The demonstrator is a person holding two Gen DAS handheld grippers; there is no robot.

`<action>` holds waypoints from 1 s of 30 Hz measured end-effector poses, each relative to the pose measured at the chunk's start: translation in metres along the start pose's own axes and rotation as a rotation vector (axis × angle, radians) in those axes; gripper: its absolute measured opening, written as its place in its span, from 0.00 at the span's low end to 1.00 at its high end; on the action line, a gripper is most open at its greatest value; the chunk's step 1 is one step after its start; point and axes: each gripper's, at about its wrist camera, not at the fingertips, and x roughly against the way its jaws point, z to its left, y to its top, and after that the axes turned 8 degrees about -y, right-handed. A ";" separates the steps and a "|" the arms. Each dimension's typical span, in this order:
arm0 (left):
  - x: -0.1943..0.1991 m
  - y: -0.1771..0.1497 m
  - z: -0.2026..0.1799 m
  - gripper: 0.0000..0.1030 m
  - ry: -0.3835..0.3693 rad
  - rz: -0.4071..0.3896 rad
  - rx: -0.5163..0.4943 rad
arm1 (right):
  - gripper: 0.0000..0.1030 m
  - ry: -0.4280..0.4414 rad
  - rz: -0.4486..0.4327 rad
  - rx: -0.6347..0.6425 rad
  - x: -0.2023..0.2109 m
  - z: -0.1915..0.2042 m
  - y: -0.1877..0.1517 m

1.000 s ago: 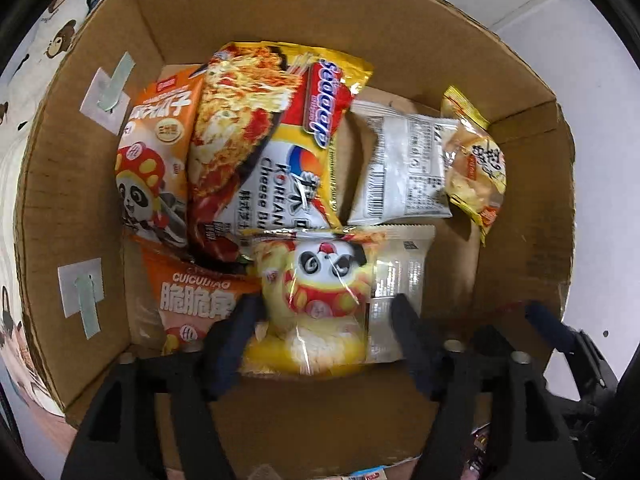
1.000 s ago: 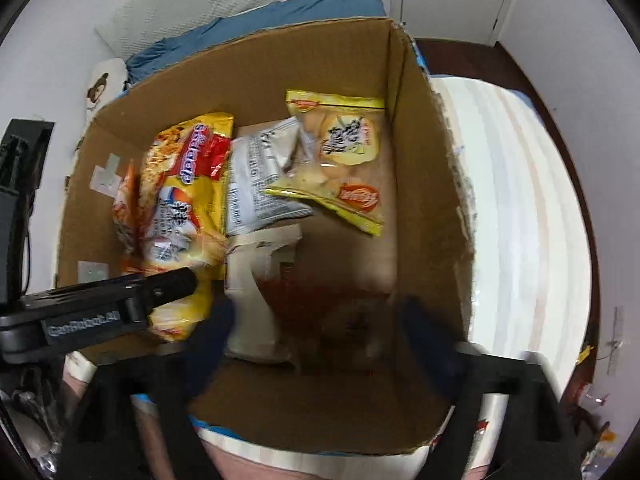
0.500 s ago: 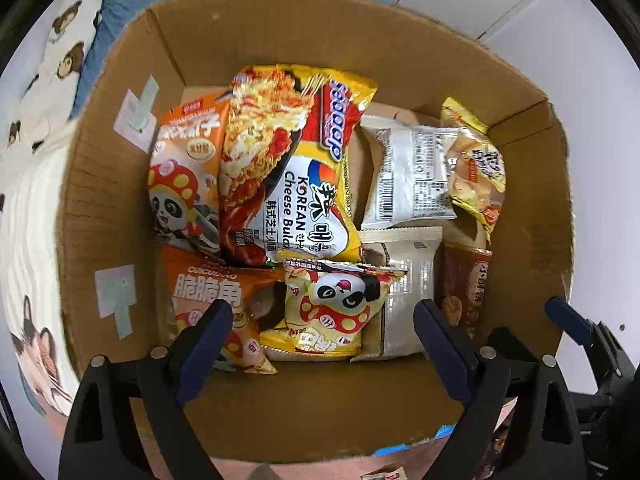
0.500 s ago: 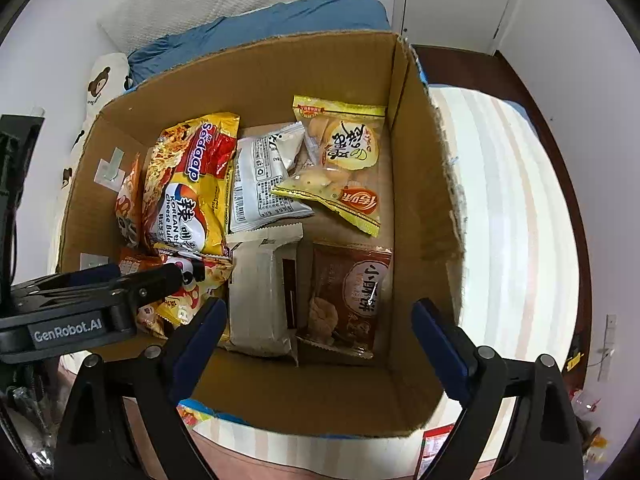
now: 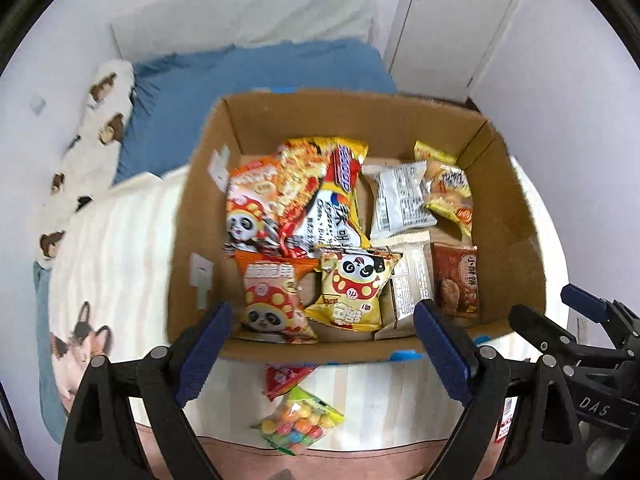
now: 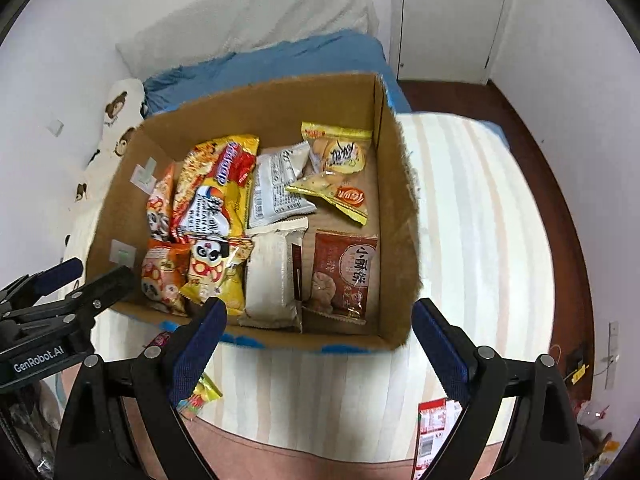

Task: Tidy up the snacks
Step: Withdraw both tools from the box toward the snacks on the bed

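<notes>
A cardboard box (image 5: 508,216) (image 6: 396,216) on the bed holds several snack packs: a yellow panda bag (image 5: 356,284) (image 6: 214,268), an orange panda bag (image 5: 272,304), a yellow noodle pack (image 5: 324,196) (image 6: 216,184), a brown pastry pack (image 5: 456,280) (image 6: 344,272), white packs (image 6: 272,280). My left gripper (image 5: 322,344) is open and empty, above the box's near edge. My right gripper (image 6: 318,336) is open and empty, also at the near edge.
Outside the box on the striped bedcover lie a bag of coloured candy balls (image 5: 298,426), a red packet (image 5: 286,376) and a red-white packet (image 6: 432,420). A blue sheet (image 5: 248,68) and pillow lie behind. Wooden floor (image 6: 560,184) is at the right.
Both grippers have pulled back and up out of the box. The left let go of the yellow panda bag, the right left the brown pastry pack; both lie in the box.
</notes>
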 end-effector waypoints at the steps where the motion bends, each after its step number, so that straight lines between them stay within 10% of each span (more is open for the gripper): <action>1: 0.009 -0.004 -0.002 0.90 0.005 -0.025 -0.006 | 0.93 0.003 -0.012 0.000 0.006 0.000 -0.003; 19: 0.097 -0.043 -0.013 0.90 0.029 -0.203 -0.052 | 0.93 0.040 -0.190 0.007 0.108 0.007 -0.045; 30: 0.076 -0.084 0.017 0.90 0.050 -0.114 -0.004 | 0.93 0.128 -0.001 -0.107 0.062 -0.012 -0.111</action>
